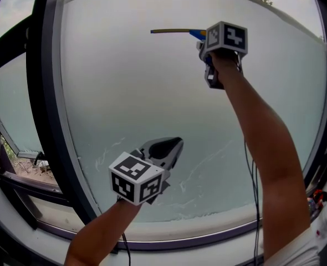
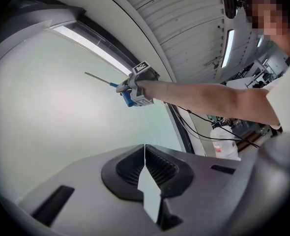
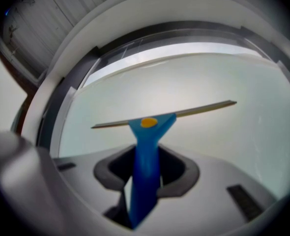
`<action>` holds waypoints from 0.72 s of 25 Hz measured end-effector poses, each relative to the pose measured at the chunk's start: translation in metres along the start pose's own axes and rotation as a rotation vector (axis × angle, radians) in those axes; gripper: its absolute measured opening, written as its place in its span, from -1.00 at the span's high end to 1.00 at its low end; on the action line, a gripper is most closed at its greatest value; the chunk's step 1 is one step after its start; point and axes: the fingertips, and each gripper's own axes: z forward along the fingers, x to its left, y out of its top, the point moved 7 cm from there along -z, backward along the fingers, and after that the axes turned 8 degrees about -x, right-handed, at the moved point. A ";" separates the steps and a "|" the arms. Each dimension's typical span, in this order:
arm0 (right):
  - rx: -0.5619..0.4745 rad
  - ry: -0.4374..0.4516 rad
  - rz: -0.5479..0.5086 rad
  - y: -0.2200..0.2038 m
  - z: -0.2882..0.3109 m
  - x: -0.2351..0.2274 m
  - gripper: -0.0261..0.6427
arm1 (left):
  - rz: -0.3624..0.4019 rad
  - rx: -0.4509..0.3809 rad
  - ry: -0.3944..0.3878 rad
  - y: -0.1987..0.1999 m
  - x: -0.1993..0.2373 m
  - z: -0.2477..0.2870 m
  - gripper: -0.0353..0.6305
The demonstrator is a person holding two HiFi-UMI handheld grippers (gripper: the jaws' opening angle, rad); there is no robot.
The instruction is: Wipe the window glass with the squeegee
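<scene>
Squeegee [image 1: 173, 31] work seems to be only near its start, as I judge it. The right gripper [image 1: 205, 42] is raised high in front of the window glass [image 1: 147, 93]. Its jaws are closed on the blue handle of the squeegee, which the right gripper view shows clearly. In that view the handle stands between the two pads and the long thin blade lies almost level above them, a little higher at its right end. The blade is in the upper part of the pane, not far under the top of the window frame [image 1: 48, 121]. It looks very close to the glass, but I cannot tell whether the rubber edge really presses on it.

The left gripper [image 1: 168, 148] hangs lower, in front of the bottom half of the pane. Its fingers are pressed together with nothing between them, and it takes no part in the wiping.

The glass looks hazy and pale over almost all its area. In the lower part, thin white wet streaks [image 1: 208, 165] run across it, just above the sill [image 1: 169, 233]. I see no clearly cleaned band anywhere. So, to my reading, nearly the whole pane under the blade is left to wipe, with the streaky bottom zone last. Probably several passes side by side are needed, because the blade is much shorter than the pane is wide.
</scene>
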 end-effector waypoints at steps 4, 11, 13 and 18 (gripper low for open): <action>0.017 0.001 0.001 -0.014 -0.004 -0.001 0.51 | -0.019 0.003 -0.002 -0.005 -0.004 -0.003 0.81; 0.029 0.007 0.004 -0.029 -0.010 -0.004 0.51 | -0.046 0.008 -0.006 -0.014 -0.012 -0.006 0.81; 0.033 0.007 0.006 -0.034 -0.011 -0.005 0.51 | -0.055 0.012 -0.006 -0.017 -0.012 -0.008 0.81; 0.046 0.004 0.008 -0.046 -0.015 -0.004 0.51 | -0.080 0.021 -0.004 -0.024 -0.013 -0.013 0.81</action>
